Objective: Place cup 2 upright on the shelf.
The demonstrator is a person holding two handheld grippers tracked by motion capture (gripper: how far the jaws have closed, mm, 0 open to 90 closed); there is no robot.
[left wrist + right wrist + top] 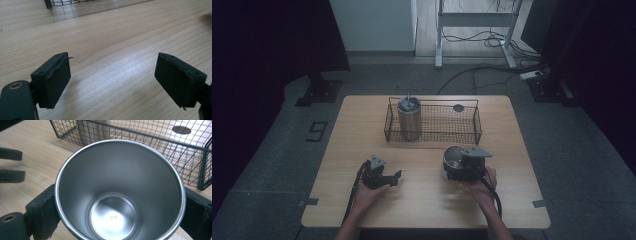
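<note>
A stainless steel cup, stamped 304 on its floor, sits mouth-up between the jaws of your right gripper, one black pad pressed to each side of its wall; the grip looks clamped on the cup so the open mouth stays level and clear. On the wooden table you hold it just in front of the wire basket, near the basket's right half, probably because that bare stretch of mesh is where the cup would go. A taller metal canister already stands upright in the basket's left end, and a small dark disc lies farther right on its floor. Your left gripper rests low over bare wood with its jaws spread wide and nothing between them, parked well apart from the cup, leaving the right hand free room.
</note>
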